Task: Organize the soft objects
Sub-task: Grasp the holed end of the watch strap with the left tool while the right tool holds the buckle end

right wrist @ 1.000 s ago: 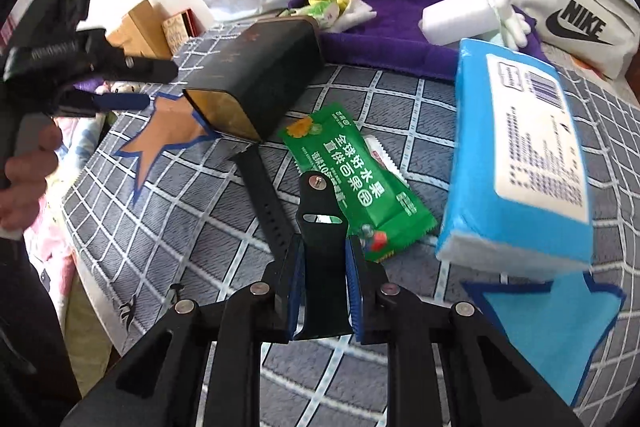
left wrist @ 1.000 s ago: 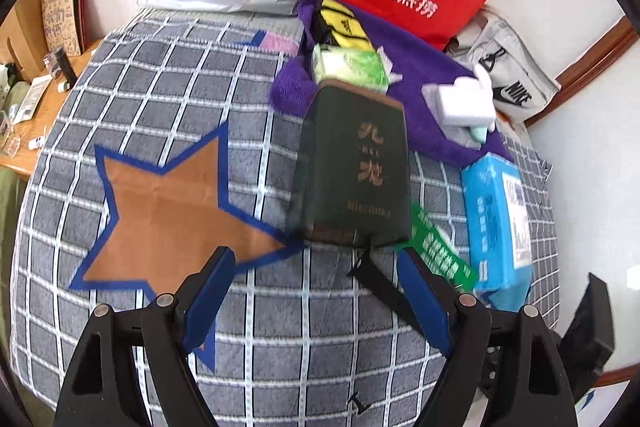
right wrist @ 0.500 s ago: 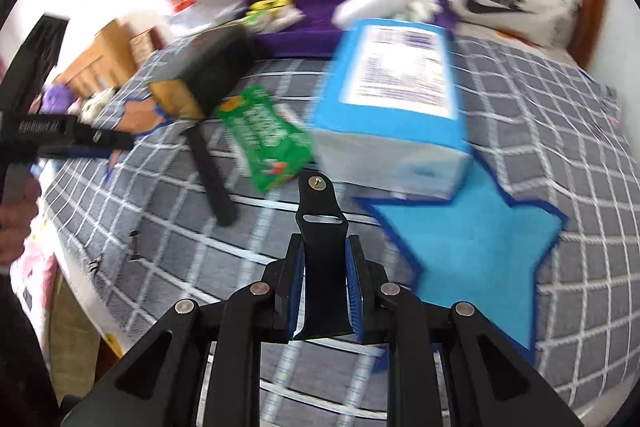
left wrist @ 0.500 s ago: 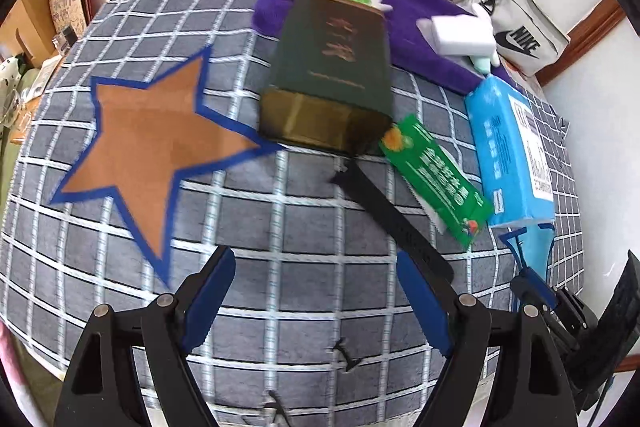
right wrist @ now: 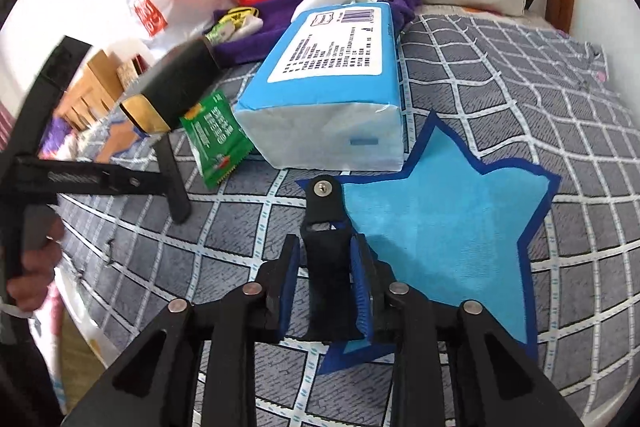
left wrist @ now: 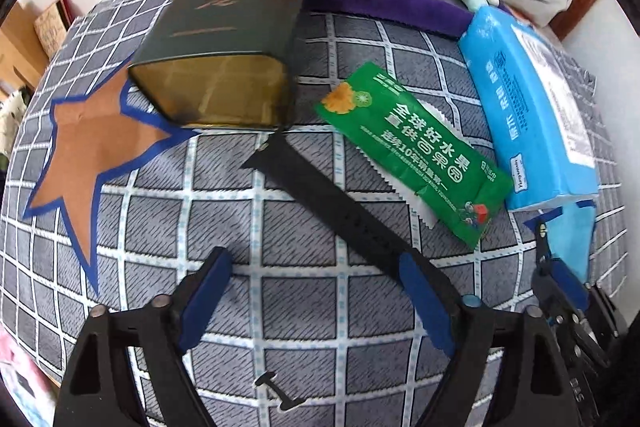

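Your right gripper [right wrist: 325, 279] sits lowest in its own view, jaws narrowly parted and just now opening, a short black strap piece [right wrist: 326, 227] between them; the pads no longer look pressed on it. That piece hangs over the near point of the blue star patch [right wrist: 444, 227], so you appear to be setting it down there. Just beyond its tip lies the blue tissue pack [right wrist: 332, 79], one end overlapping the star's far edge. Left of that pack are the green sachet [right wrist: 216, 139] and the long black strap [right wrist: 174, 179], then the dark tin [right wrist: 176, 83] farther off.

Your left gripper [left wrist: 316, 291] is spread wide and empty, just now opening further, above the checked bedcover [left wrist: 296, 291]. The long strap's near end reaches its right finger [left wrist: 424, 291]; whether they touch is unclear.

Only the left view shows the orange star patch [left wrist: 92, 147] fully, the tin overlapping its point. Sorting looks barely begun: the sachet, long strap and tin lie unsorted.
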A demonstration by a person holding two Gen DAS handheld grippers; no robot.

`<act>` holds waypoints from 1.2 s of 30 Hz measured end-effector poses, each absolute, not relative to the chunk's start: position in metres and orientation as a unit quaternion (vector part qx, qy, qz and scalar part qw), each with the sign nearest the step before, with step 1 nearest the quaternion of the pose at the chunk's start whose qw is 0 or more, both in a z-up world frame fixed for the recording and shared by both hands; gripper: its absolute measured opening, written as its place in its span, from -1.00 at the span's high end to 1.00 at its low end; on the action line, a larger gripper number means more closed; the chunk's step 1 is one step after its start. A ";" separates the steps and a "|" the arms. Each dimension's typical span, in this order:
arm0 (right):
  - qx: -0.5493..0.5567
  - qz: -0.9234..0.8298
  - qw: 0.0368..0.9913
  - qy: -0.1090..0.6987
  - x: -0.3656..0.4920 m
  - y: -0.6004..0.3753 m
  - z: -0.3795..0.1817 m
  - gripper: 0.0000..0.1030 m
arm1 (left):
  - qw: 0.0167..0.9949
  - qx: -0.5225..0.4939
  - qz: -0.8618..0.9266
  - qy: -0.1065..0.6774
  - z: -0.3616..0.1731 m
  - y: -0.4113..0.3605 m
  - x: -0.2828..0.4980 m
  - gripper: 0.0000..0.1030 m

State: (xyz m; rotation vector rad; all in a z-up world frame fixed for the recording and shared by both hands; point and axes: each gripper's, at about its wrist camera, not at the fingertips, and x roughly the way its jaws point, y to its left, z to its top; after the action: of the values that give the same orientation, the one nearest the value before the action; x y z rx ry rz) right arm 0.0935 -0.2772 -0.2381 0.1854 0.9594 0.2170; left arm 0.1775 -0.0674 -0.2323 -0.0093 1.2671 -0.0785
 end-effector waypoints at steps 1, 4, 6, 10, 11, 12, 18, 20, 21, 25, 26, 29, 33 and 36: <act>0.091 0.110 0.877 0.459 0.094 -0.277 -0.239 0.36 | 0.805 -0.003 -0.035 0.592 -0.233 -0.070 0.178 -0.81; 0.089 0.125 0.879 0.452 0.093 -0.276 -0.239 0.27 | 0.807 -0.005 -0.027 0.590 -0.237 -0.074 0.180 -0.91; 0.086 0.131 0.880 0.449 0.092 -0.274 -0.240 0.20 | 0.806 -0.010 -0.022 0.591 -0.238 -0.077 0.183 -0.96; 0.091 0.140 0.880 0.445 0.092 -0.273 -0.240 0.02 | 0.807 -0.002 -0.010 0.590 -0.242 -0.084 0.187 -0.98; 0.086 0.144 0.880 0.445 0.092 -0.271 -0.240 -0.03 | 0.809 0.002 -0.008 0.588 -0.242 -0.086 0.186 -0.98; 0.078 0.145 0.880 0.445 0.092 -0.270 -0.240 -0.03 | 0.811 0.001 -0.008 0.584 -0.242 -0.086 0.185 -0.98; 0.040 0.129 0.891 0.434 0.087 -0.260 -0.241 -0.03 | 0.814 0.003 -0.014 0.581 -0.245 -0.087 0.175 -0.98; 0.051 0.130 0.891 0.432 0.086 -0.263 -0.241 -0.03 | 0.815 0.007 -0.010 0.580 -0.246 -0.080 0.167 -1.00; 0.056 0.130 0.891 0.431 0.086 -0.264 -0.241 -0.03 | 0.815 0.007 -0.009 0.580 -0.246 -0.074 0.163 -1.00; 0.076 0.135 0.891 0.427 0.083 -0.271 -0.241 -0.03 | 0.810 -0.012 0.010 0.586 -0.246 -0.046 0.149 -1.00; 0.080 0.136 0.891 0.425 0.083 -0.272 -0.241 -0.03 | 0.809 -0.021 0.015 0.587 -0.246 -0.039 0.146 -0.97; 0.099 0.139 0.892 0.419 0.081 -0.277 -0.242 -0.03 | 0.810 -0.023 0.012 0.585 -0.244 -0.035 0.144 -0.83; 0.123 0.140 0.889 0.419 0.081 -0.283 -0.242 0.06 | 0.830 -0.008 0.002 0.558 -0.239 -0.045 0.152 -0.45; 0.113 0.136 0.891 0.419 0.080 -0.282 -0.242 0.10 | 0.841 -0.003 -0.013 0.542 -0.234 -0.055 0.158 0.29</act>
State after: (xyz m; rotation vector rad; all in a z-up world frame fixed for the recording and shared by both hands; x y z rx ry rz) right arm 0.0805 -0.2819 -0.2423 0.2341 0.8695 0.2829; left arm 0.1583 -0.0553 -0.2341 -0.0066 1.1448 -0.0269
